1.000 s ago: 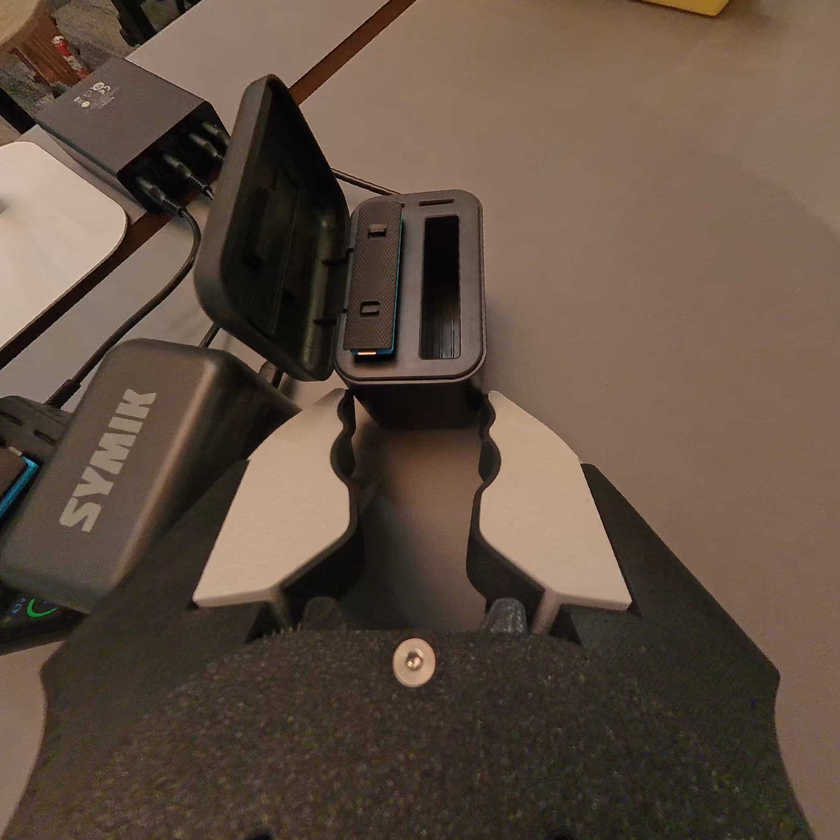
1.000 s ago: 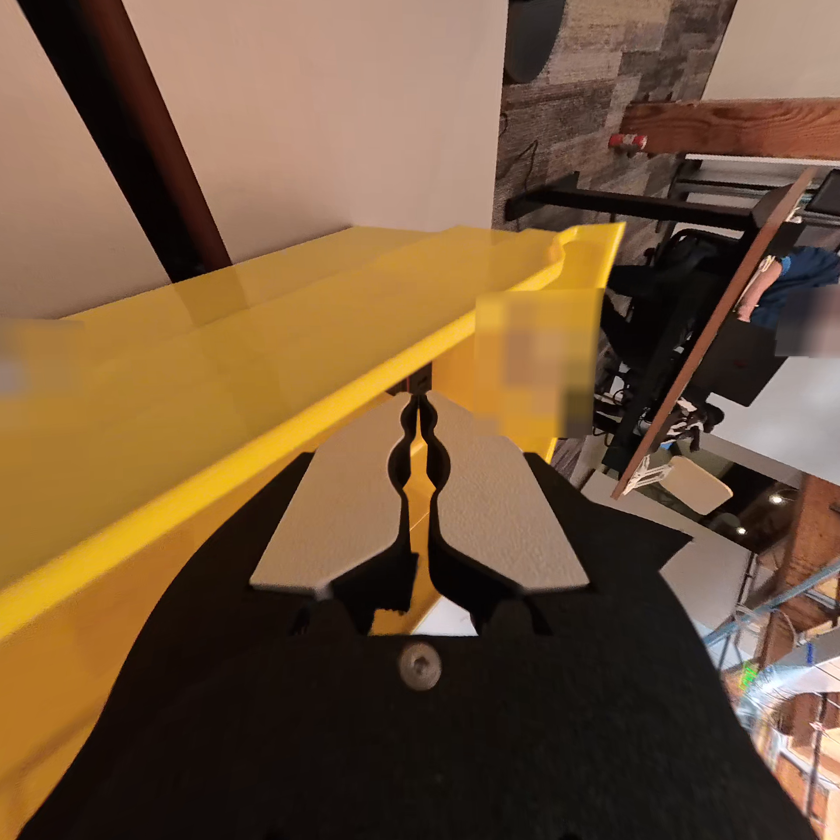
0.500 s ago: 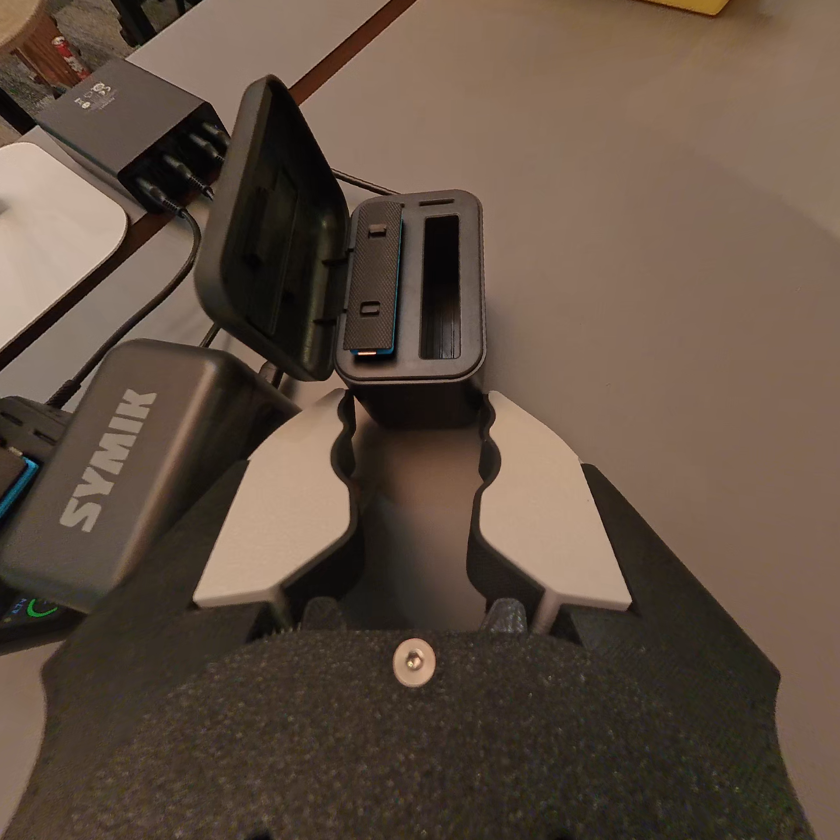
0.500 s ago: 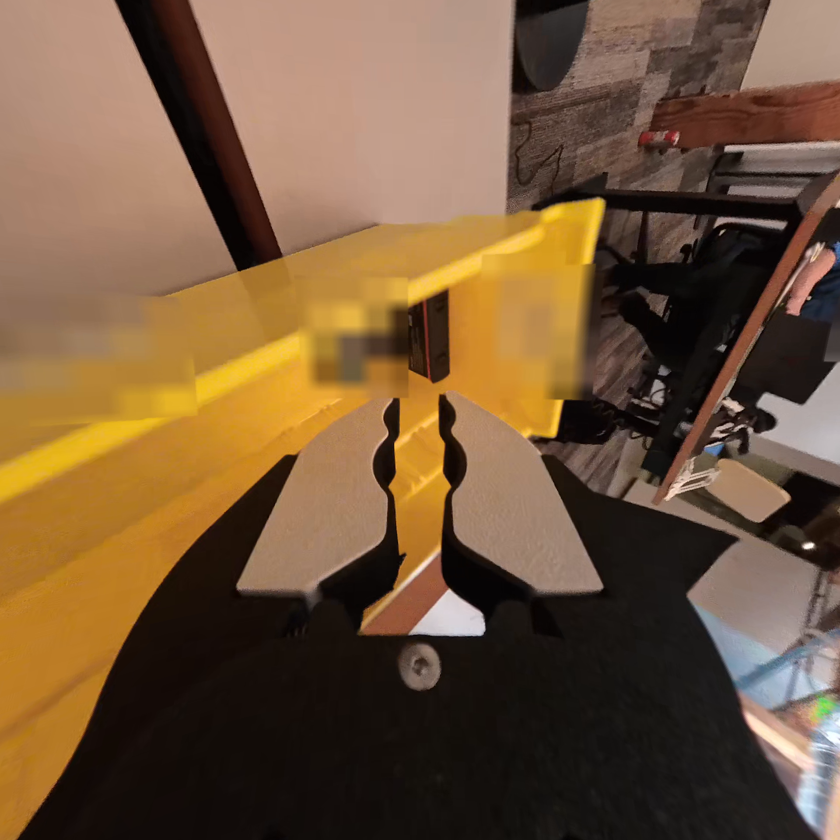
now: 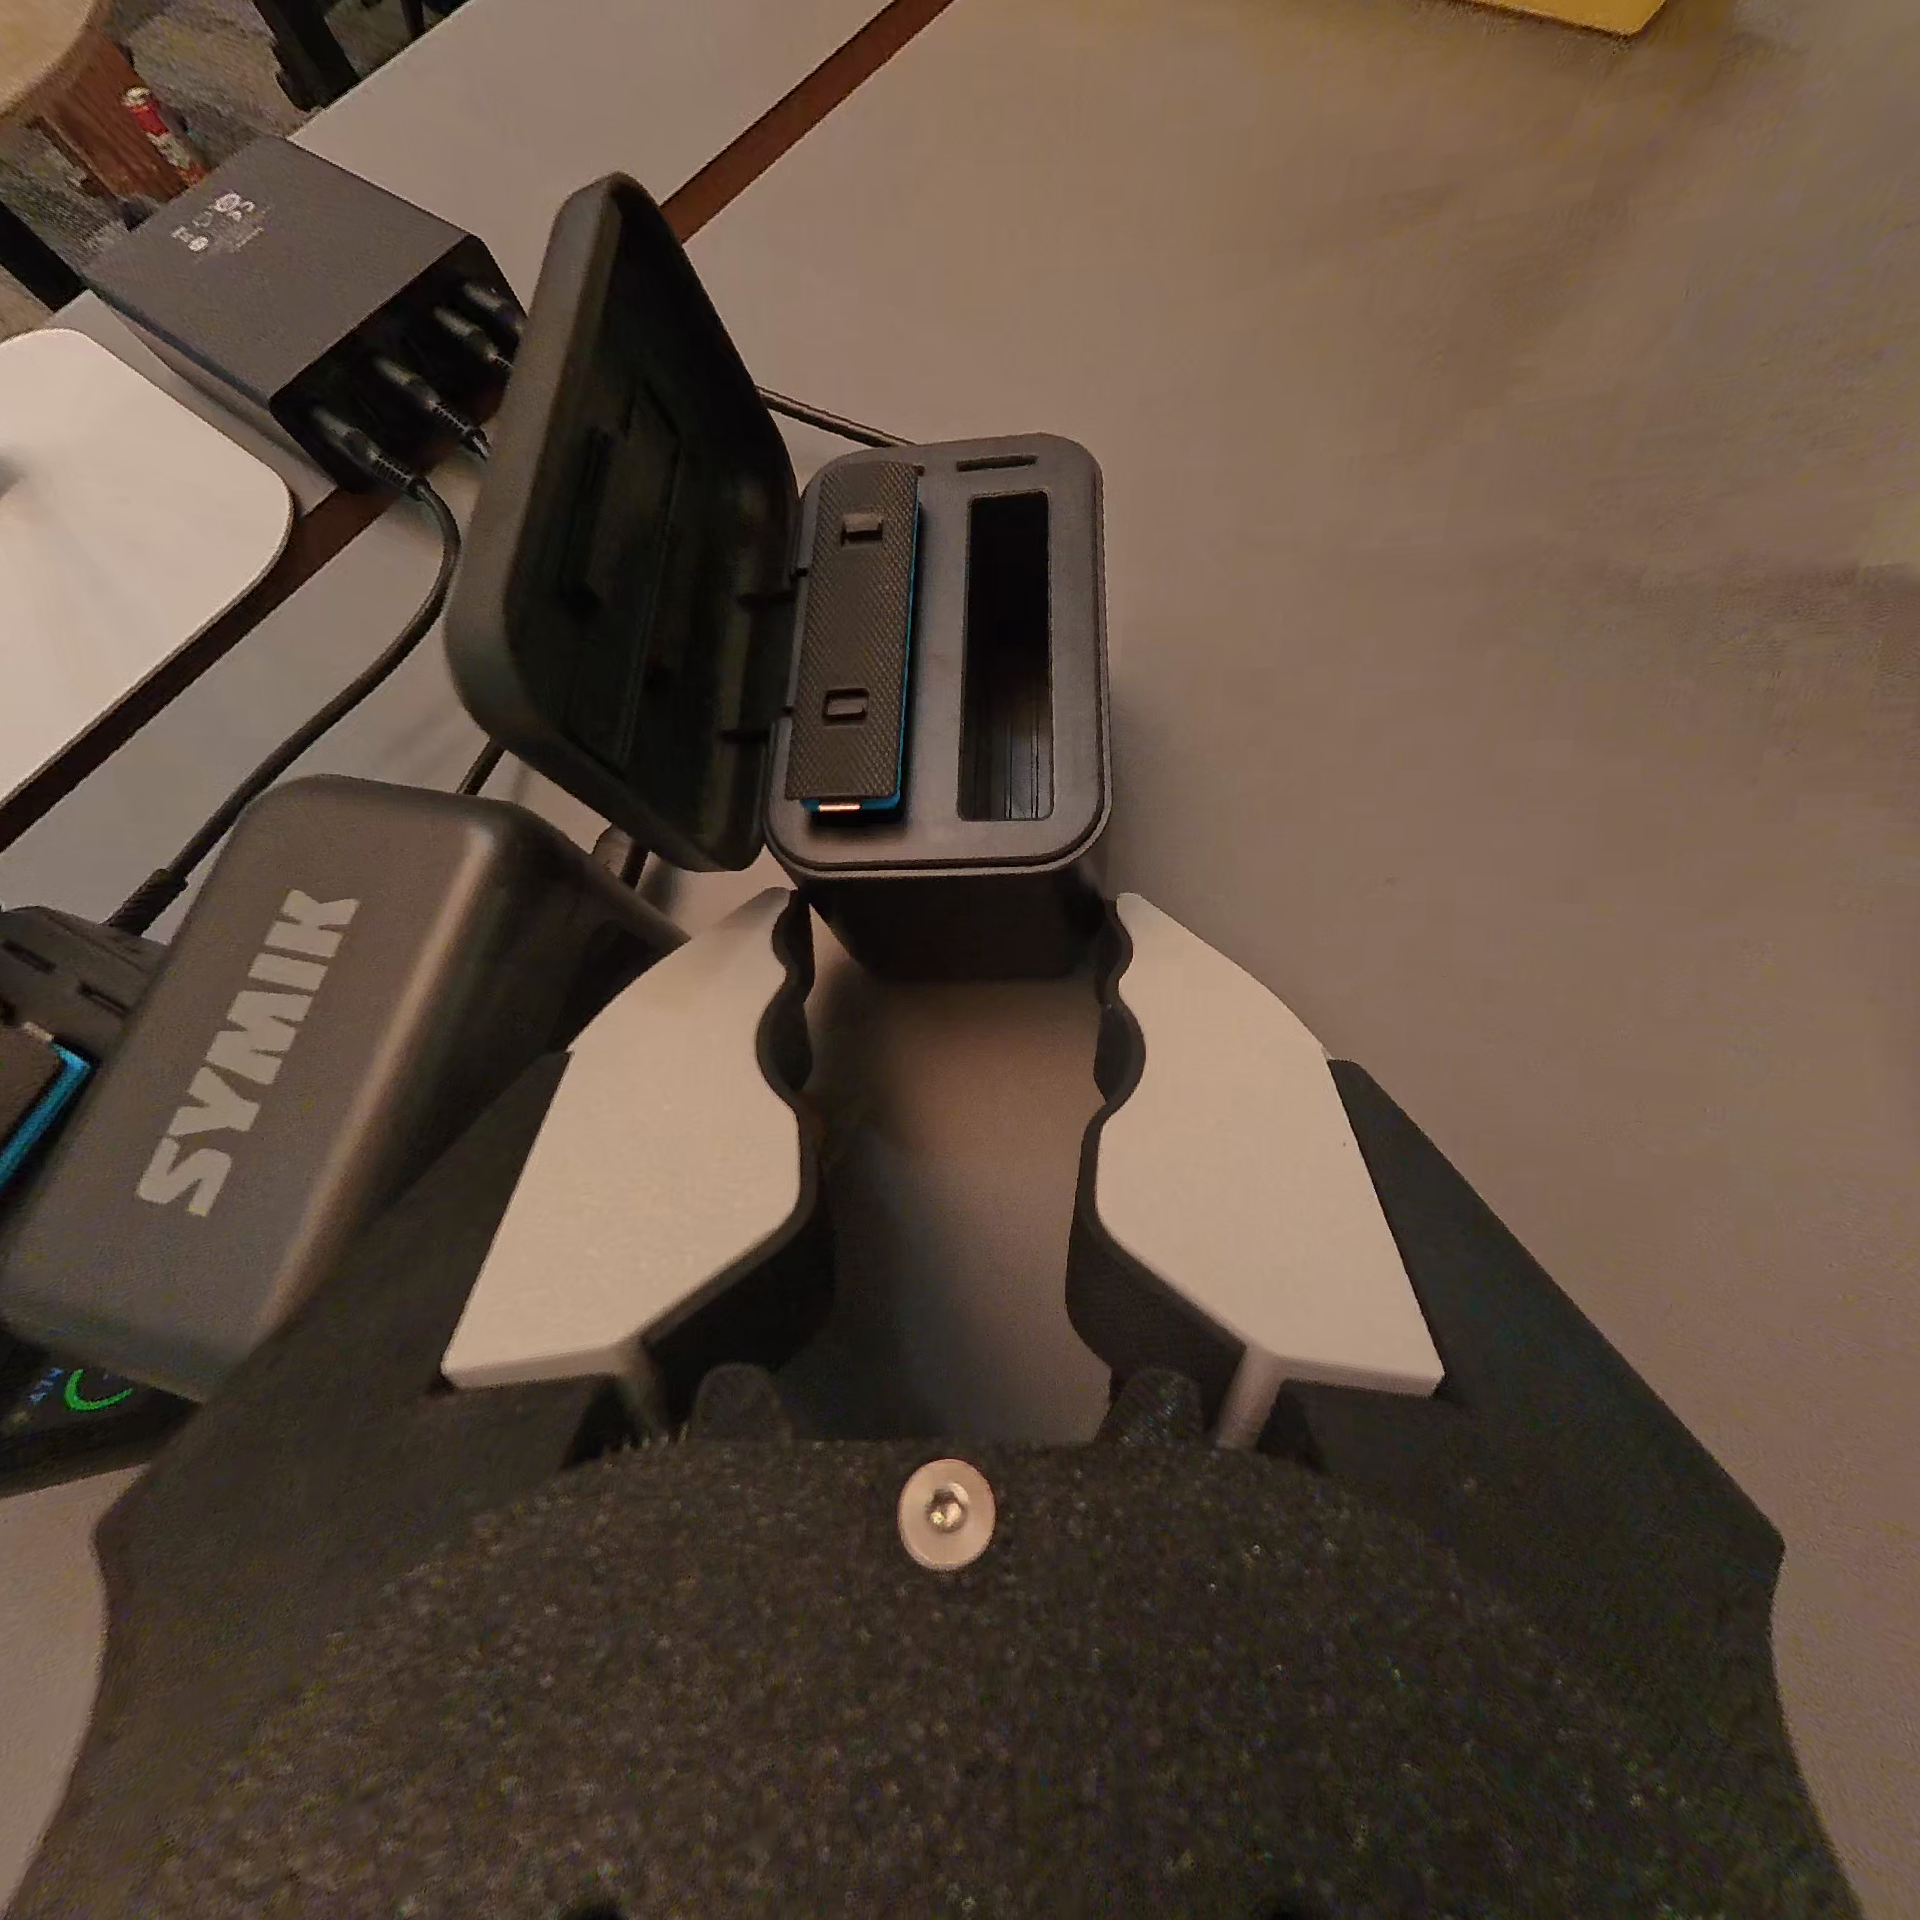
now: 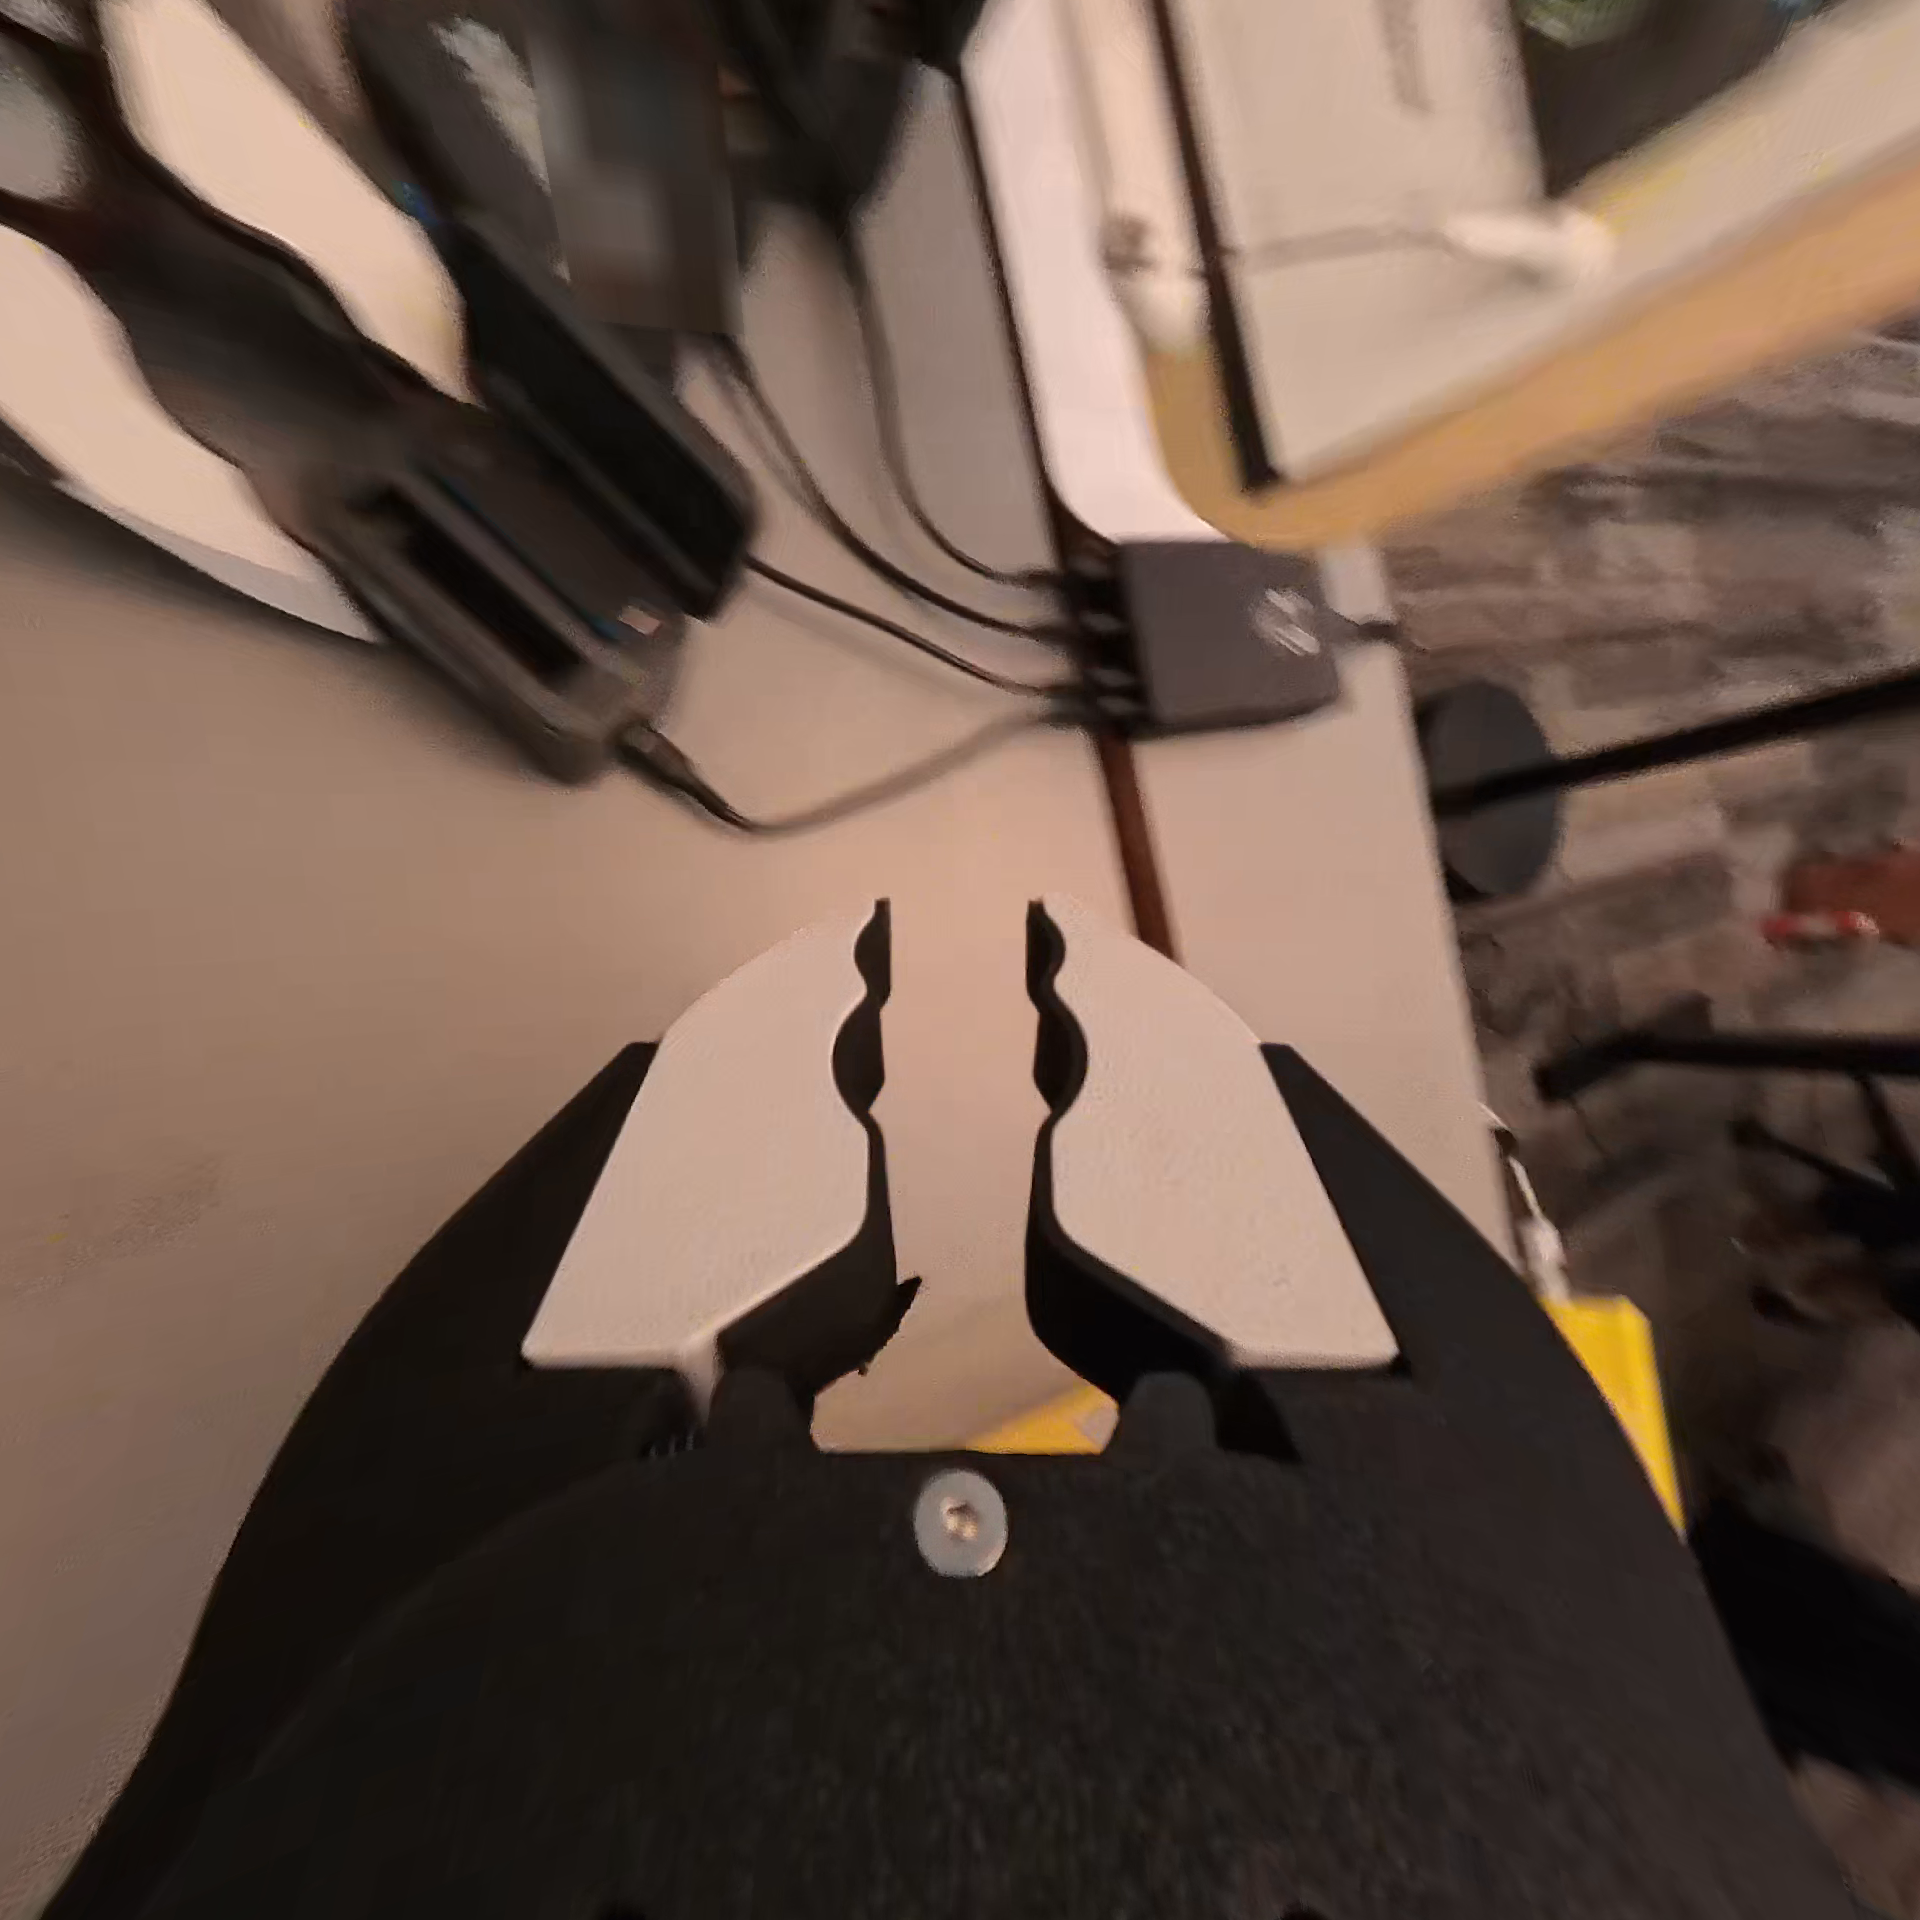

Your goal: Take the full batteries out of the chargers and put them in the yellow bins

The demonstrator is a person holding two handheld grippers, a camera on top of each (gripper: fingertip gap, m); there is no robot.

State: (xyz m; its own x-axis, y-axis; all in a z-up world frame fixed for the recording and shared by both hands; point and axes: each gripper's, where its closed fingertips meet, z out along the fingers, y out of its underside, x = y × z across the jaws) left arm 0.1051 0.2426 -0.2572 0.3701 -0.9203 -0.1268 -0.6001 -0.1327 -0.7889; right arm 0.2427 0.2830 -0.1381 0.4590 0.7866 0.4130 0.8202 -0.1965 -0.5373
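A black charger (image 5: 1081,665) stands on the grey table with its lid (image 5: 623,540) swung open to the left. A black battery with a blue edge (image 5: 852,644) sits in its left slot; the right slot (image 5: 1008,655) is empty. My left gripper (image 5: 948,920) is shut on the charger's base, one fingertip on each side. My right gripper (image 6: 956,914) is open and empty above the table. In its blurred view the charger (image 6: 488,592) and the left gripper's fingers (image 6: 208,343) show at the upper left. A yellow bin's corner (image 6: 1600,1382) lies just behind the right gripper.
A second charger with its lid shut (image 5: 260,1070) stands at the left, a blue-edged battery (image 5: 42,1112) beside it. A black hub (image 5: 291,291) with several cables sits at the table's far edge, also in the right wrist view (image 6: 1216,644). A white pad (image 5: 104,520) lies at far left. The left gripper's tips are roughly 20 cm from the right gripper's. From either gripper's tips it is about 20 cm to the black hub (image 5: 291,291). It turns up in the right wrist view (image 6: 1195,611) as well.
The right gripper opened over the yellow bin and let go of a battery, then swung away toward the chargers. The left gripper and charger have not moved.
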